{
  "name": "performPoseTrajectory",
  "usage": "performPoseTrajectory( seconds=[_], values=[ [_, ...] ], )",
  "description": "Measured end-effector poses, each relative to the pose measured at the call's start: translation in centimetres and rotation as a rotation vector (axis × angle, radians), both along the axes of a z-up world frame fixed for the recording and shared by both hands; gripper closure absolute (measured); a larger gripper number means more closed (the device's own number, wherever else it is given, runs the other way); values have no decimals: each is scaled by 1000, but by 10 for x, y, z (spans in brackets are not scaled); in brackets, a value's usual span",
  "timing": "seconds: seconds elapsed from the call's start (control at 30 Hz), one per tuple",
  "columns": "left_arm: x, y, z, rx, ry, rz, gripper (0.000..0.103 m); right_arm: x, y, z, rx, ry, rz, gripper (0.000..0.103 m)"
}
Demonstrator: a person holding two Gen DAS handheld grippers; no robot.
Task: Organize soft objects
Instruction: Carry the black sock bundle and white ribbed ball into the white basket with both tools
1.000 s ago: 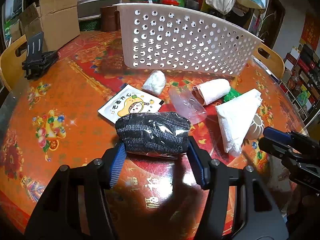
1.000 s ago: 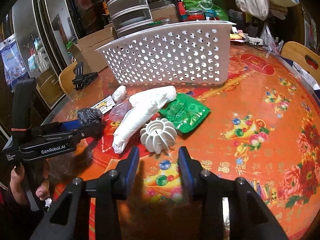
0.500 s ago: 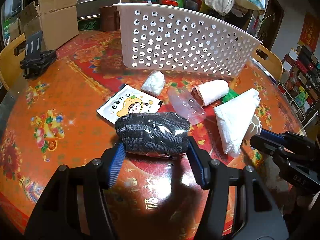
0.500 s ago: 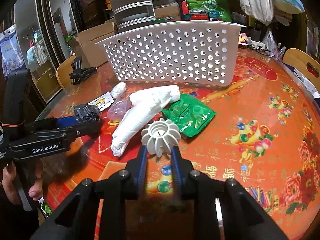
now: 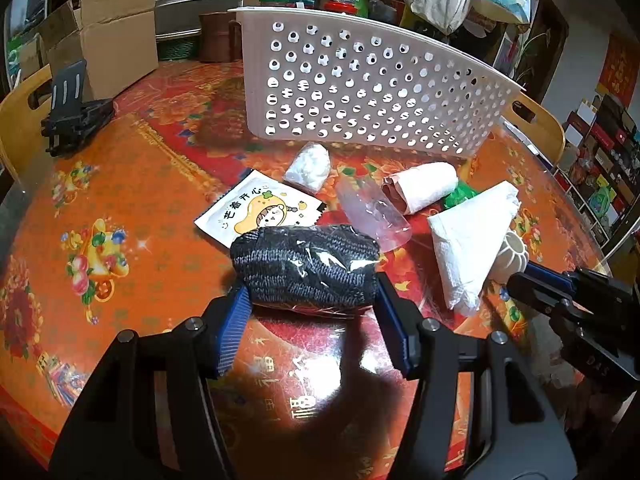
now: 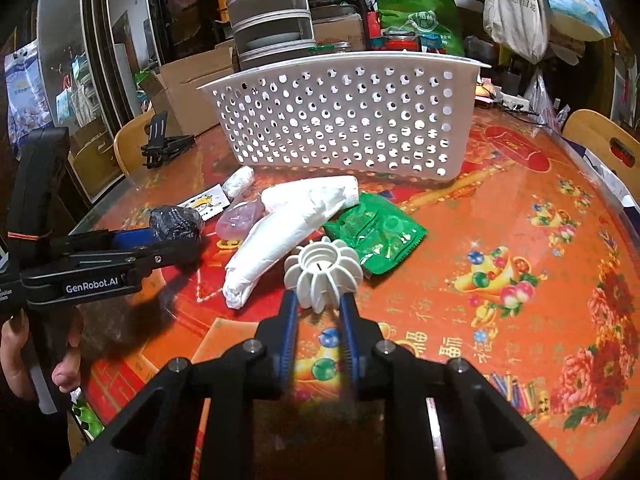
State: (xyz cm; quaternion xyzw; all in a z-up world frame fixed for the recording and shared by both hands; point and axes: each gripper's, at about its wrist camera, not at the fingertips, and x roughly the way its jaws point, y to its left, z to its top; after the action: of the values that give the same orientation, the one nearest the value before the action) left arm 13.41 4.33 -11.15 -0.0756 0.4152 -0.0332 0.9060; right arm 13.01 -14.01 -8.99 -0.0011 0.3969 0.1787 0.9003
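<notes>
My left gripper (image 5: 310,292) is shut on a black knitted bundle in clear wrap (image 5: 304,268), one pad at each end, low over the table. My right gripper (image 6: 319,300) has its jaws closing, and its pads press the base of a white ribbed plastic piece (image 6: 322,268). Beside that piece lie a folded white cloth (image 6: 280,236) and a green packet (image 6: 376,236). A white roll (image 5: 424,192), a clear pink piece (image 5: 372,212), a cartoon sachet (image 5: 256,212) and a small white bag (image 5: 308,166) lie before the white perforated basket (image 5: 360,92).
A red and orange patterned cloth covers the round table (image 6: 520,240). A black folding stand (image 5: 68,116) and a cardboard box (image 5: 116,44) sit at the far left. Wooden chairs (image 5: 536,120) stand at the table's edge. A hand (image 6: 24,356) holds the left gripper's handle.
My right gripper's jaws have narrowed from well apart to pinching the white ribbed piece. The left gripper and its black bundle have kept still.
</notes>
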Motion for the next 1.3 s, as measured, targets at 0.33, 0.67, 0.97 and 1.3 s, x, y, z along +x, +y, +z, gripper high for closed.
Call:
performPoseTrajectory(
  seconds=[0.33, 0.67, 0.97, 1.3],
  values=[
    [-10, 2, 9, 6, -51, 24, 48, -18, -13, 22, -1, -65, -19, 84],
    [-20, 0, 55, 15, -132, 6, 49, -21, -24, 58, -2, -145, -19, 84],
    [13, -2, 139, 36, -231, -46, 49, 21, -38, 130, 5, -250, -14, 84],
    [124, -6, 188, 51, -131, -55, 49, 106, -16, 162, -91, -182, 15, 84]
  ],
)
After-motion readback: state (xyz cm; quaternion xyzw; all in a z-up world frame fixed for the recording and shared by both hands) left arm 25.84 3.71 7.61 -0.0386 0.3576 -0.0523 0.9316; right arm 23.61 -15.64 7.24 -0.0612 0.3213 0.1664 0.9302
